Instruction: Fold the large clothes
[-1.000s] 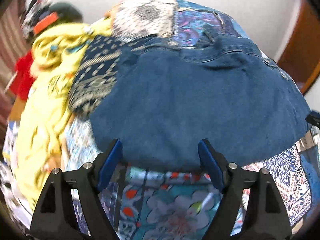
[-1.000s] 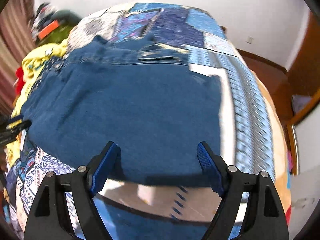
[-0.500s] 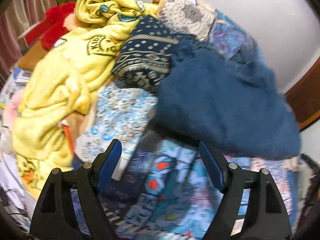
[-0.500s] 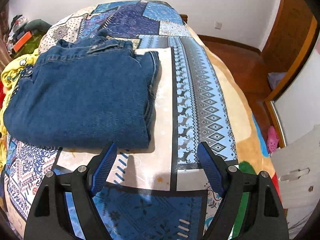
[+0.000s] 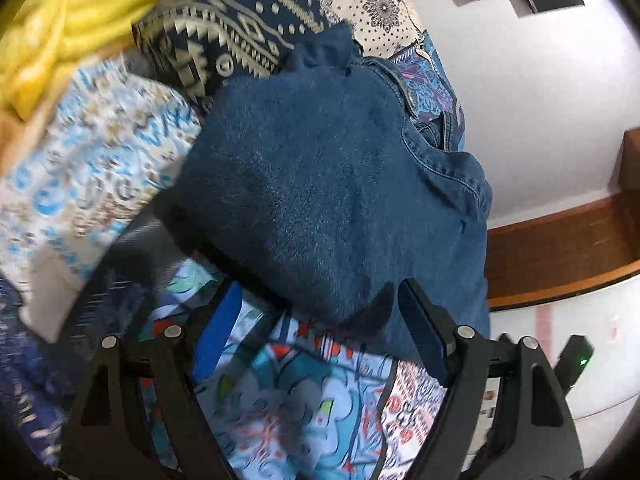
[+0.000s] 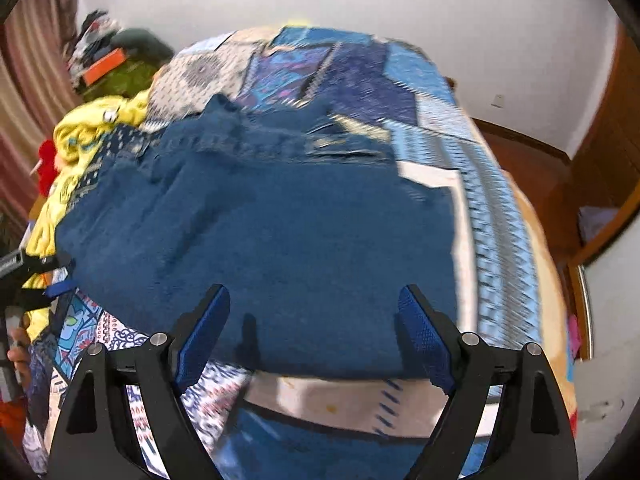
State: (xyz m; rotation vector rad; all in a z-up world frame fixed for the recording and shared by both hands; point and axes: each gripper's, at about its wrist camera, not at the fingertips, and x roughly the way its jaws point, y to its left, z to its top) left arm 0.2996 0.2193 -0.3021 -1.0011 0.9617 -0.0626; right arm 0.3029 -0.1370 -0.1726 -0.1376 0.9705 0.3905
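Bed with patchwork quilt [image 6: 500, 216], folded denim garment [image 6: 280, 240] on it, yellow blanket [image 5: 80, 20], navy patterned cloth [image 5: 224, 40] alongside

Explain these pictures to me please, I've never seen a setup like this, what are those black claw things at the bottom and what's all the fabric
Those black claws are hand-held grippers, one in each of a person's hands, with no robot arm behind them. Each carries a wide-angle camera looking forward along its two blue-padded fingers, which is why the pictures bulge.

One picture comes from the left gripper, the other from the right gripper. Both stand open and hold nothing; the right one's jaws have just been opening a little further.

In front of them, folded blue jeans lie on a bed with a patchwork bedspread. Beside the jeans lie a navy patterned cloth and a yellow garment. At the edge of the right picture you can glimpse the other gripper.
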